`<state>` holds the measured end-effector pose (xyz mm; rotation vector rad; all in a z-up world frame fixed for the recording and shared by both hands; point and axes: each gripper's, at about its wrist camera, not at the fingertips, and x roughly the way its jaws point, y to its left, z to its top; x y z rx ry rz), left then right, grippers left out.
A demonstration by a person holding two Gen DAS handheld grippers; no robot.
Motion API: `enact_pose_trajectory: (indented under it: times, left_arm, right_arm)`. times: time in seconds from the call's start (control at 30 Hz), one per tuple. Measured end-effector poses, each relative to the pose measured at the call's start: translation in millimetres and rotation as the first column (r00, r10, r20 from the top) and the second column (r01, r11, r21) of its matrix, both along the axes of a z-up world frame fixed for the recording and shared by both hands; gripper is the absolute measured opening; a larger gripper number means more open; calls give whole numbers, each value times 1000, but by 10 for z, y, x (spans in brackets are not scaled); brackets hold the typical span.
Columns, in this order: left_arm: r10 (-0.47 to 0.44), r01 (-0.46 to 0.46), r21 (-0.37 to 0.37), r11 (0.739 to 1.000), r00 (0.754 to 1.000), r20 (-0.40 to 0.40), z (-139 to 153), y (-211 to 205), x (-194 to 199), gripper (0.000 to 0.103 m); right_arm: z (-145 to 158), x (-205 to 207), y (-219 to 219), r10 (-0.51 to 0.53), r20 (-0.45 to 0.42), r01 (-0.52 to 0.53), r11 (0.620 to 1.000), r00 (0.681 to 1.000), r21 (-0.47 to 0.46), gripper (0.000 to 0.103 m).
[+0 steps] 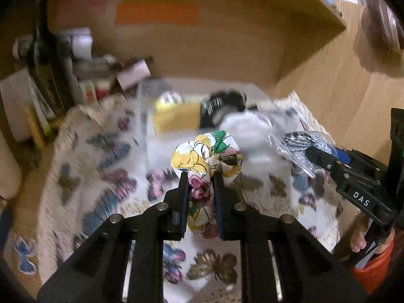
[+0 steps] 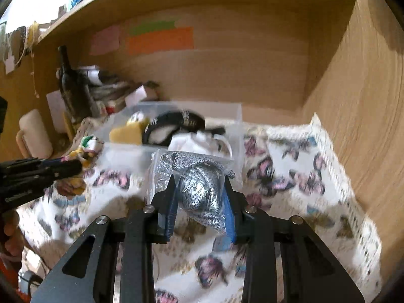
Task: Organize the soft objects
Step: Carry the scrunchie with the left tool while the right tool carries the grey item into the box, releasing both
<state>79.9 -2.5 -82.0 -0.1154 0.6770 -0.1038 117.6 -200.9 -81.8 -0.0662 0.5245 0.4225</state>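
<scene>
Currently the left gripper [image 1: 199,176] pinches a floral fabric bundle [image 1: 205,155], its jaws pressed into the crumpled cloth so that the loose folds stay gathered. The right gripper [image 2: 199,184] clamps a grey knitted item sealed in a clear plastic bag [image 2: 197,181]; the film crinkles around the blue pads [image 2: 228,209]. Both loads hang above a butterfly-print cloth [image 2: 290,176], just in front of a clear plastic bin [image 2: 237,116]. The bin already holds soft items: a yellow plush piece [image 2: 127,132], a black-and-white item [image 2: 176,123] (type unclear) and white fabric [image 2: 195,140]. Judged from this layout, both loads are headed into the bin. A dark bottle [image 2: 68,80] stands at the wooden alcove's [image 2: 252,75] left side.
</scene>
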Motion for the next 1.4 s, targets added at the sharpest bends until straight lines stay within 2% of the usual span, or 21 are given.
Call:
enact_pose_trajectory:
  times: [0.17,0.37,0.63,0.77,1.0,1.27,1.4]
  left_arm:
    - [24,-24,-3,1000,997,70,242,90,99,17]
    - [32,-31,-9,999,995,95,418,160,328,17]
    - [0,-2,18,1000,996,88,529,32,770,17]
    - [-22,18,50,999,996,81,466,-111,959,18]
    - [-57,58,64,996,998,-23,167,-301,1384,18]
    - [-85,91,83,992,994,-73,-54,-425,1541,18]
    - [-98,104,42,994,987,-124,-189,-375,1666,23]
  right_arm:
    - [221,137,11,-12,69,11,1000,998,15,29]
    - [409,307,121,-11,134,10,1000,991,9,29]
    - [422,606,326,15,126,-14,1000,992,-6,29]
    - [334,734,407,20,99,-17,999,995,-35,29]
    - [136,961,468,23,25,-21,997,999,-68,29]
    - [-23,1104,491,32,-35,-35,995,999,-98,30]
    - [-101,1131,528,35,-57,-43,991,998,-129,30]
